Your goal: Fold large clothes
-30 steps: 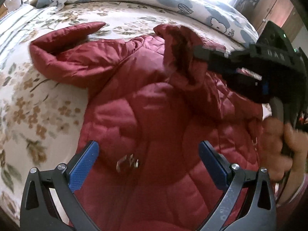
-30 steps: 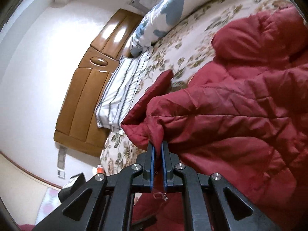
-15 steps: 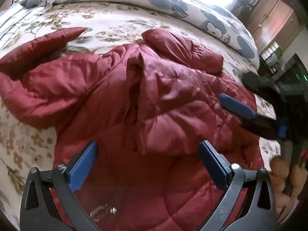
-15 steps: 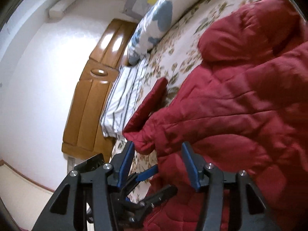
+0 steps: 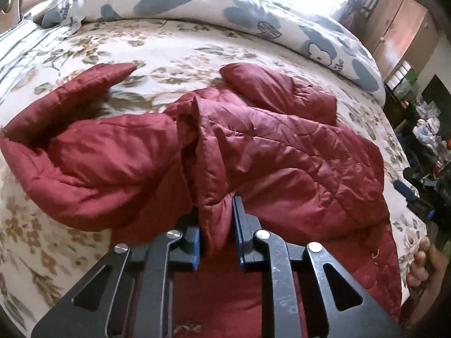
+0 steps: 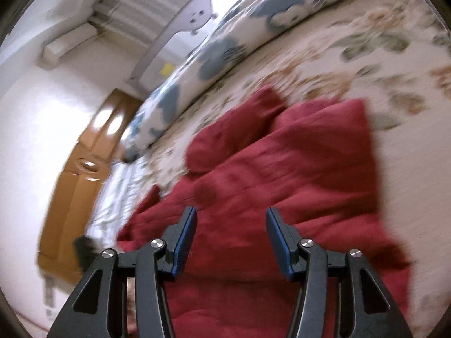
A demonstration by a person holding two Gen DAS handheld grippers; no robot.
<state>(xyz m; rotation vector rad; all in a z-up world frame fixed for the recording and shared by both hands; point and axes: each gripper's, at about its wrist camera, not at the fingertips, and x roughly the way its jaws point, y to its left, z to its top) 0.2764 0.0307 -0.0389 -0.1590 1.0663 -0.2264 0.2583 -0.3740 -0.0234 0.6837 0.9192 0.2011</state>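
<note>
Since a second ago the right gripper (image 6: 231, 239) has let go of the sleeve it was pinching and swung away to the side of the red quilted jacket (image 5: 253, 155), while the left gripper (image 5: 217, 233), which stood wide open above the jacket, has just been closing and now pinches a raised fold of the red fabric between its blue pads (image 5: 194, 248). The sleeve that was carried across now lies folded over the jacket's body. The right gripper's jaws have just been opening; they stand apart with nothing between them, hovering over the jacket's lower part, and that view is blurred. The jacket lies on the floral bedspread (image 5: 174, 48), roughly in the middle of the bed. Taking the jacket as the landmark: its other sleeve (image 5: 70, 95) sticks out to the left in the left wrist view, its tip resting on the bedspread; a rolled duvet with blue shapes (image 5: 225, 14) lies beyond the jacket along the bed's far edge; a striped pillow (image 5: 17, 45) is off its far left corner; a wooden headboard (image 6: 79, 177) stands past that pillow. In the left wrist view the person's right hand (image 5: 422, 264) shows at the jacket's right edge.
</note>
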